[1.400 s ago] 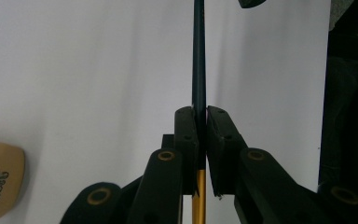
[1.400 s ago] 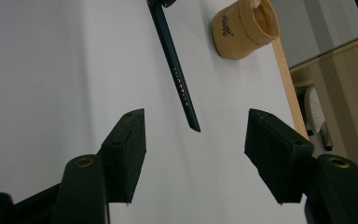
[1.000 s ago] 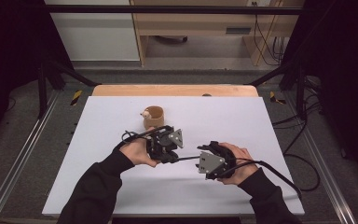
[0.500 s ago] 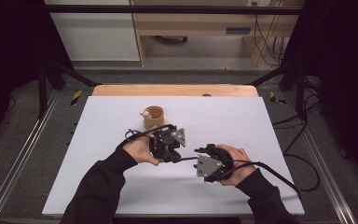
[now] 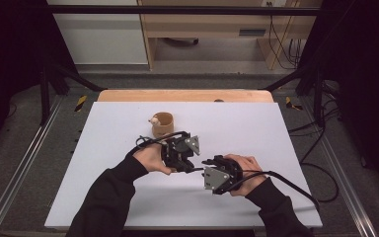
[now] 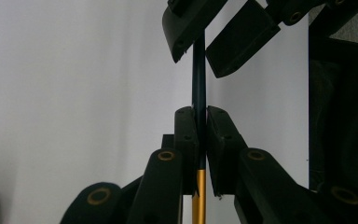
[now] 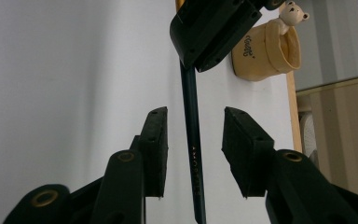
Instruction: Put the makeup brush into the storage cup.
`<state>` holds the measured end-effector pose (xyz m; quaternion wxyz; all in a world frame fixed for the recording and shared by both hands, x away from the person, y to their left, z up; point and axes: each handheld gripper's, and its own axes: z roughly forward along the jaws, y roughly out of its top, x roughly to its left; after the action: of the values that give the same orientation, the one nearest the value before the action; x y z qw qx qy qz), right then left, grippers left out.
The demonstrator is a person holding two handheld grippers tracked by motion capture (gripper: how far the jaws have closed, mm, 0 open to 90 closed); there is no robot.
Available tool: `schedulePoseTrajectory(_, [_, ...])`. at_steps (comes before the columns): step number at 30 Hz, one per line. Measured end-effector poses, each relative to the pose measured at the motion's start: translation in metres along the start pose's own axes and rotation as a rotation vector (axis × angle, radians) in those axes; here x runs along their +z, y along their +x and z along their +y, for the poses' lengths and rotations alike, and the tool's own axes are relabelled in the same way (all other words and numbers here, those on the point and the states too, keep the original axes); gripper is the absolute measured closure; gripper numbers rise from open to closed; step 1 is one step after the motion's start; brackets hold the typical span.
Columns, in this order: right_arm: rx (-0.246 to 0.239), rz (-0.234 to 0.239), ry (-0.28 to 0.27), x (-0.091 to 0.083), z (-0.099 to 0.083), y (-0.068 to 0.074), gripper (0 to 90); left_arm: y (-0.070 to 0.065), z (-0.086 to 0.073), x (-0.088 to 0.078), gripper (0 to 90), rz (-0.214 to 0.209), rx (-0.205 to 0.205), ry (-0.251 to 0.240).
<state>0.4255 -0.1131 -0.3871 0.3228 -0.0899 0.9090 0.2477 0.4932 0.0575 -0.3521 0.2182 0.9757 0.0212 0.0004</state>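
Observation:
A dark pencil (image 6: 199, 70) with a gold end is clamped between the pads of my left gripper (image 6: 200, 121), which is shut on it. The pencil (image 7: 191, 135) runs on between the jaws of my right gripper (image 7: 193, 116). Those jaws have just been closing, and a gap still shows on each side of the pencil. In the high view the left gripper (image 5: 190, 165) and right gripper (image 5: 208, 165) meet tip to tip at mid-table, each in a hand.
A tan cup (image 5: 163, 125) with a small bear figure (image 7: 292, 11) on its rim stands behind the left gripper on the white table (image 5: 256, 123). A wooden strip edges the far side. Black frame posts flank the table.
The right hand has crept a little toward the left gripper. The left hand has kept still.

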Motion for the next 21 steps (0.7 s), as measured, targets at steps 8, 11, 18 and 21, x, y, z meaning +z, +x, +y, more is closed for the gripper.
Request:
schedulePoseTrajectory(8, [-0.007, 0.013, 0.021, 0.0032, 0.0028, 0.0007, 66.3, -0.0022, 0.0043, 0.0007, 82.6, 0.001, -0.003, 0.004])
schedulePoseTrajectory(11, [-0.018, 0.014, 0.027, 0.0051, 0.0028, 0.0009, 69.0, -0.0030, 0.0061, 0.0015, 82.6, -0.004, -0.008, 0.007])
schedulePoseTrajectory(18, [-0.025, 0.024, 0.038, 0.0060, 0.0034, 0.0000, 73.1, -0.0026, 0.0092, 0.0028, 82.6, -0.005, 0.001, 0.019])
schedulePoseTrajectory(21, [-0.023, 0.032, 0.039, 0.0064, 0.0033, -0.0001, 74.7, -0.0030, 0.0102, 0.0034, 82.6, -0.006, -0.001, 0.017])
